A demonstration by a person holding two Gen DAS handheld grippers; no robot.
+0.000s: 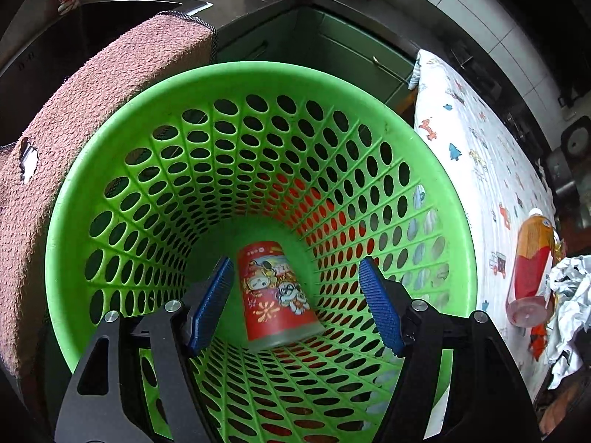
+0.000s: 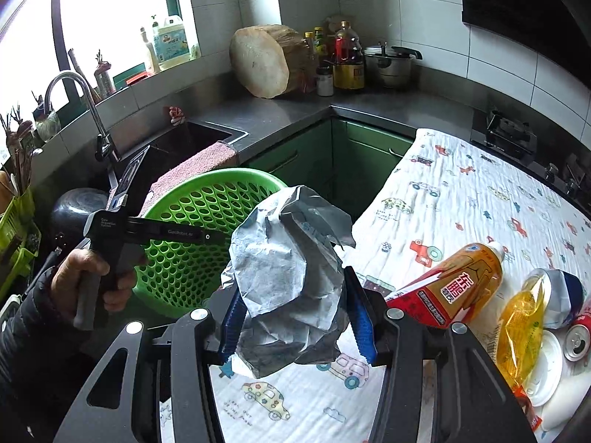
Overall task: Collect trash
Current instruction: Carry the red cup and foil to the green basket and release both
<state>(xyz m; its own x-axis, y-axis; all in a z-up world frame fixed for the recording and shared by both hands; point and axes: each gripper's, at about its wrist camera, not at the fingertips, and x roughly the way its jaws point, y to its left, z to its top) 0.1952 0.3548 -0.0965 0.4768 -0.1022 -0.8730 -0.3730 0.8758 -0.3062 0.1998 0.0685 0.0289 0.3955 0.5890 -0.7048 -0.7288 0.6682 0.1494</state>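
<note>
Right tool (image 2: 295, 317) clamped on crumpled paper (image 2: 288, 288) (raised above cloth (image 2: 461, 199)).

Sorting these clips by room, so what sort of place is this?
A home kitchen, most likely: a sink with a curved faucet, a gas stove set in the steel counter, and oil bottles beside a lidded pot in the corner.

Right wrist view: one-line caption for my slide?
Right tongs clamp crumpled paper above the patterned tablecloth, green basket waiting at left.

Both wrist views near green basket (image 1: 258, 85) (image 2: 207, 181)
</note>
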